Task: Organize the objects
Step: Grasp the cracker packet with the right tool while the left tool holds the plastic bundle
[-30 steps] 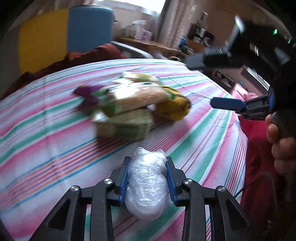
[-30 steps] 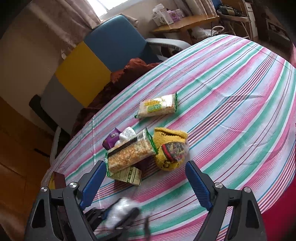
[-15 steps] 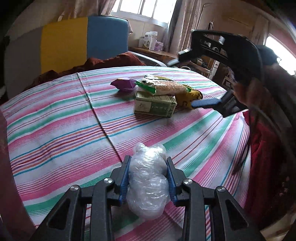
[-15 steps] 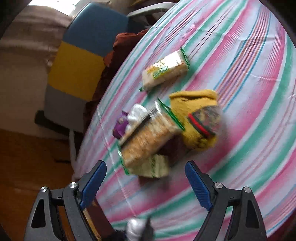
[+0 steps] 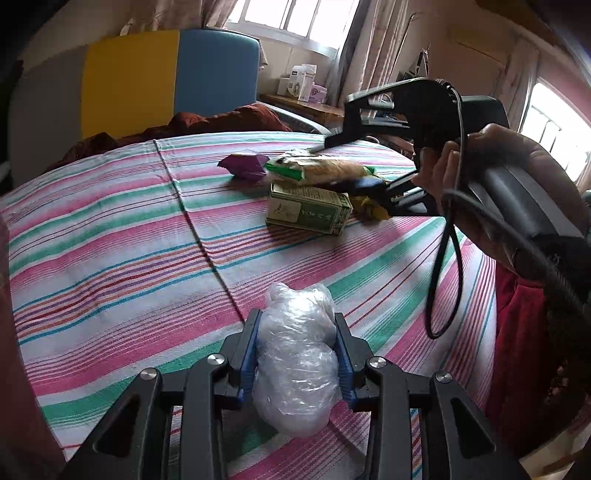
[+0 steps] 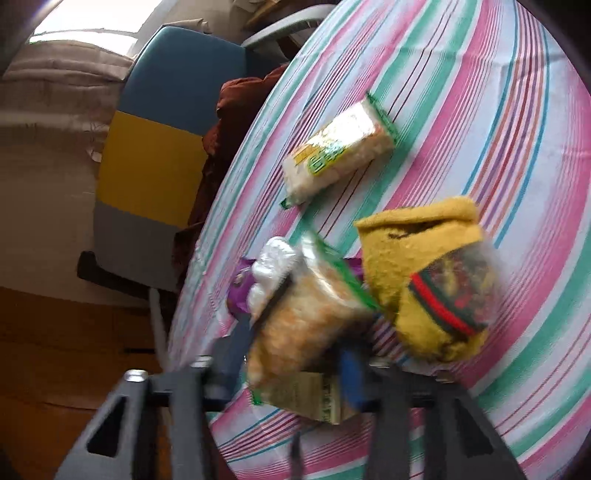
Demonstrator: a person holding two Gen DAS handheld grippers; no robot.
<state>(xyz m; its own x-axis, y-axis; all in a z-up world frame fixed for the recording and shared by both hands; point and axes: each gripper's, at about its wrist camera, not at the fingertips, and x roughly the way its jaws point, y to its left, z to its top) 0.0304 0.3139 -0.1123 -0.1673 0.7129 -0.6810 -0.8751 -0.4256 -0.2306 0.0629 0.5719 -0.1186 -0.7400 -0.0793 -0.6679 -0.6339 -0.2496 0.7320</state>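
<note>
Right gripper (image 6: 291,354) blurred, fingers just closed onto crinkly cracker pack (image 6: 306,325); left gripper (image 5: 297,354) fingers clamped on lumpy clear-plastic bundle (image 5: 295,365).

Home living room, striped tablecloth (image 5: 110,236) on round table, colour-block armchair (image 5: 166,77), curtained windows (image 5: 295,18)

Striped table (image 5: 110,229) bears green box (image 5: 308,210), purple packet (image 5: 245,166), cracker pack (image 6: 338,153)

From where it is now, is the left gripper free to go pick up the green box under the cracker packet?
Probably not. The left gripper is shut on a clear plastic bundle, and the cracker packet, gripped by the right gripper, lies atop the green cardboard box.
</note>
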